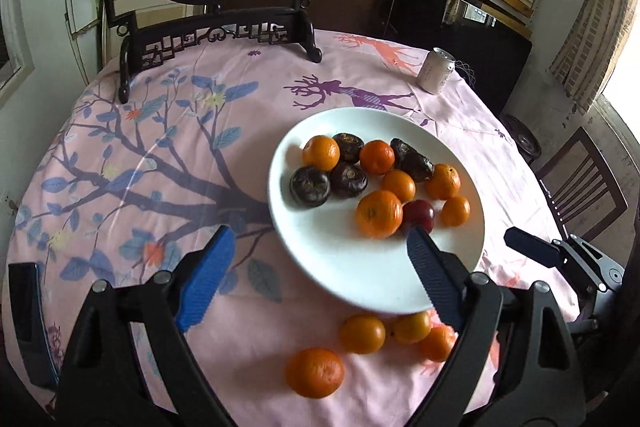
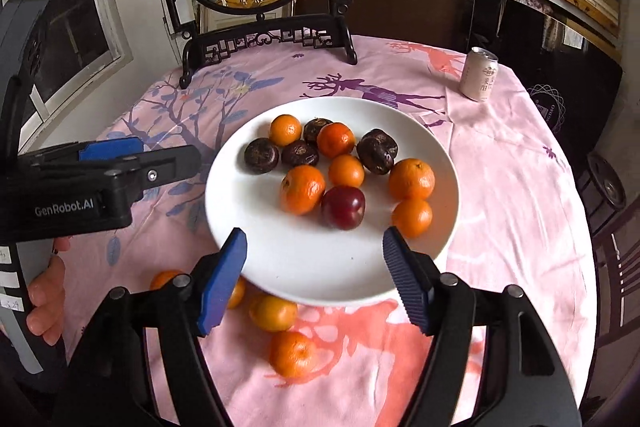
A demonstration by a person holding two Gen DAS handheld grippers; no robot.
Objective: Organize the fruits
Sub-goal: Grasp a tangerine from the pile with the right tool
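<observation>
The plate (image 2: pixel 280 267) looks glazed white ceramic — smooth and glossy. A soft, matt printed cloth (image 2: pixel 520 207) covers the bench. The oranges (image 2: pixel 302 189) have dimpled, faintly shiny peel; the plum (image 2: pixel 343 207) is sleek. The can (image 2: pixel 479 73) is metal. Ribbed blue pads line the matt black plastic fingers (image 2: pixel 406 275).

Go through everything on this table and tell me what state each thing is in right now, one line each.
Left tool: open, nothing held.
Right tool: open, nothing held.
White plate: flat on the cloth, holding fruit.
Red plum: on the plate, touching a mandarin.
Dark fruits: on the plate.
Loose mandarins: off the plate, on the cloth by its near rim.
Can: upright.
</observation>
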